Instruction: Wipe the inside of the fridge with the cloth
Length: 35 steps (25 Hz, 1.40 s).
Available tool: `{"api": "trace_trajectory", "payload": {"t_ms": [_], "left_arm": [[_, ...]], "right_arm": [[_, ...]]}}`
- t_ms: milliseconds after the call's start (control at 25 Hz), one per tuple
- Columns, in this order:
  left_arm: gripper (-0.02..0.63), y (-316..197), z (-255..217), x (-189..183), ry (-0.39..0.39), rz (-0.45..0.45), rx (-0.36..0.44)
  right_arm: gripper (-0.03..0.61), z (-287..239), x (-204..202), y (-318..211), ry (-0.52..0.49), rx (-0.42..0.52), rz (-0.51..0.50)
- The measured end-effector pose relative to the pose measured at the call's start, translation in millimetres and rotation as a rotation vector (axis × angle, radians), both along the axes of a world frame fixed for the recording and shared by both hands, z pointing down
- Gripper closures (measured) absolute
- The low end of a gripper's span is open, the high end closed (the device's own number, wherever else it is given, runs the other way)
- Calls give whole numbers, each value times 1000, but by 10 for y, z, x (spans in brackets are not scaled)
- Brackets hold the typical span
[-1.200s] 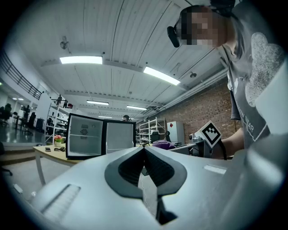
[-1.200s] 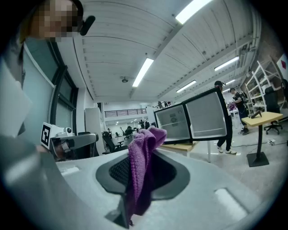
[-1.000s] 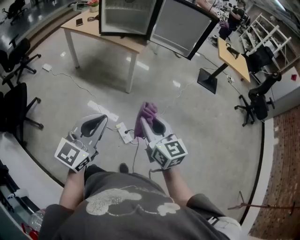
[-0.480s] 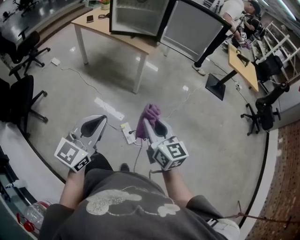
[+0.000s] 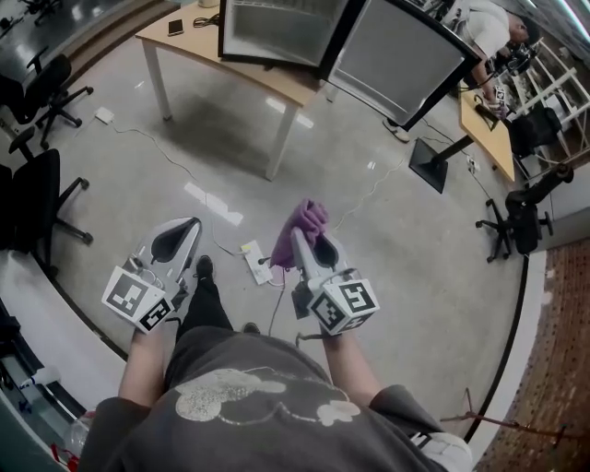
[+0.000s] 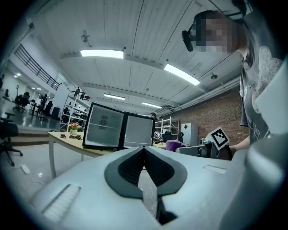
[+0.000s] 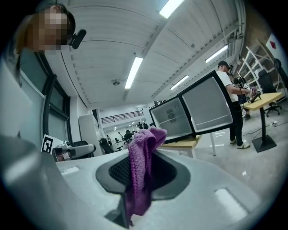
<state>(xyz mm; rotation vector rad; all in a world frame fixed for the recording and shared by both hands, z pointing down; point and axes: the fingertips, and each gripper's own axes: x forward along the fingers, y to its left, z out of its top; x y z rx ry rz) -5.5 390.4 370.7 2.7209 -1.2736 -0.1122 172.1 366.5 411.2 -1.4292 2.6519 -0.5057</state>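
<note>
A small black fridge (image 5: 277, 32) stands on a wooden table (image 5: 267, 81) at the far end of the room, its door (image 5: 401, 57) swung wide to the right. It shows too in the left gripper view as the fridge (image 6: 105, 130) and in the right gripper view as the fridge (image 7: 173, 119). My right gripper (image 5: 306, 232) is shut on a purple cloth (image 5: 300, 226), which sticks up between the jaws as the cloth (image 7: 141, 166). My left gripper (image 5: 180, 230) is shut with nothing in it, jaws pressed together (image 6: 145, 155). Both are held at waist height, several steps from the fridge.
A white power strip (image 5: 255, 261) and cables lie on the concrete floor ahead. Black office chairs (image 5: 41, 189) stand at the left. A person (image 5: 479, 28) stands by a desk (image 5: 489, 129) at the right, beyond a monitor stand base (image 5: 430, 162).
The view has moved forward: the table and fridge are nearer and lower in the frame. Both grippers keep their pose, the cloth still held. My foot has stepped forward.
</note>
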Motion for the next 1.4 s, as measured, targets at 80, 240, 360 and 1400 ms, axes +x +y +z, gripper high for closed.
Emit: {"api": "trace_trajectory", "payload": {"t_ms": [80, 240, 360, 1400], "left_arm": [[597, -241, -13, -123, 13, 5, 7], [597, -753, -61, -416, 18, 31, 11], [597, -1154, -135, -663, 9, 39, 20], [597, -2657, -98, -1714, 74, 136, 5]], "right_arm": [[494, 44, -42, -210, 11, -16, 25], [494, 22, -199, -695, 13, -25, 86], [492, -59, -339, -1085, 22, -16, 142], [492, -219, -1296, -2612, 100, -10, 268]]}}
